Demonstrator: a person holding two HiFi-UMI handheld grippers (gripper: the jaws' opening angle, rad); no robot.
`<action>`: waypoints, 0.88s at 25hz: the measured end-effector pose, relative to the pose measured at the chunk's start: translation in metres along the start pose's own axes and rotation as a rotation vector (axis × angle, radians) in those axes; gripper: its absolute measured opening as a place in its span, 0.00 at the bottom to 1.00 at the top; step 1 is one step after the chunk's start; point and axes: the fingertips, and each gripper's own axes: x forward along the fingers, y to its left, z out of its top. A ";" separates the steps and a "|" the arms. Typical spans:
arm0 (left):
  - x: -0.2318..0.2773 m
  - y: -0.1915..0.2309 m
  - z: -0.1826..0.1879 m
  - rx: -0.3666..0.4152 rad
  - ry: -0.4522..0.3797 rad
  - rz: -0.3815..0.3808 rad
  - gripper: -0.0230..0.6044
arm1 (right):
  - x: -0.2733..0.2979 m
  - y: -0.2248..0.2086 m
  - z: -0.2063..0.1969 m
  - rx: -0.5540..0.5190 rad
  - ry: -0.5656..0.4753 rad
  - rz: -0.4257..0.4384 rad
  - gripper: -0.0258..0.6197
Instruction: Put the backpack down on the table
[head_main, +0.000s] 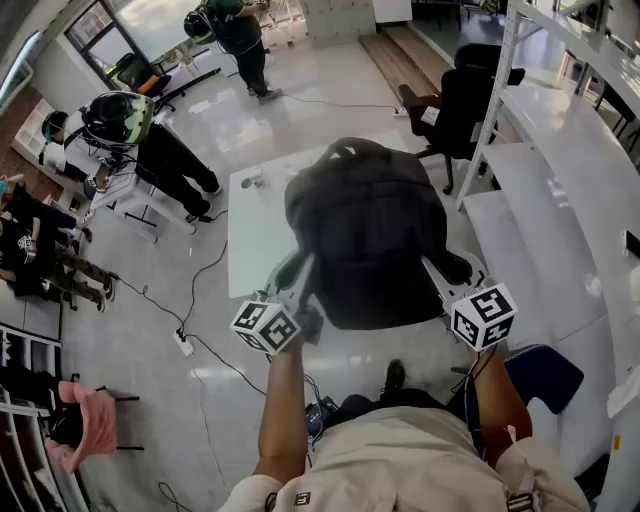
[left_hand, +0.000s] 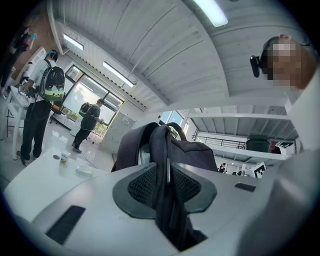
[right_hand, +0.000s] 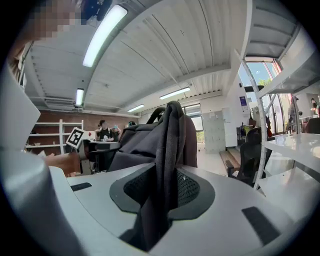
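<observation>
Left gripper (left_hand: 165, 177) and right gripper (right_hand: 161, 187) are each pinching, jaws nearly closed, a dark strap (left_hand: 162, 145) of the black fabric backpack (head_main: 365, 235) over the white rectangular table (head_main: 250, 235). One strap slipping could be tipping the load off the table's edge.

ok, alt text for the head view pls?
From above: a person holds a dark backpack by its straps, one clamped in the left gripper, one in the right gripper, over a white table. Other people stand on the glossy floor beyond.

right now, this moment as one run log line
left tool: shut on backpack | right tool: shut on backpack | backpack: above table, not down
</observation>
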 end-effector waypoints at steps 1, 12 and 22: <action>0.010 0.014 0.001 -0.006 0.001 0.006 0.18 | 0.017 -0.007 0.000 0.003 0.008 0.003 0.21; 0.119 0.170 -0.008 -0.109 0.098 0.006 0.18 | 0.181 -0.069 -0.030 0.065 0.135 -0.047 0.21; 0.230 0.256 0.003 -0.135 0.157 -0.083 0.18 | 0.288 -0.147 -0.049 0.169 0.169 -0.152 0.23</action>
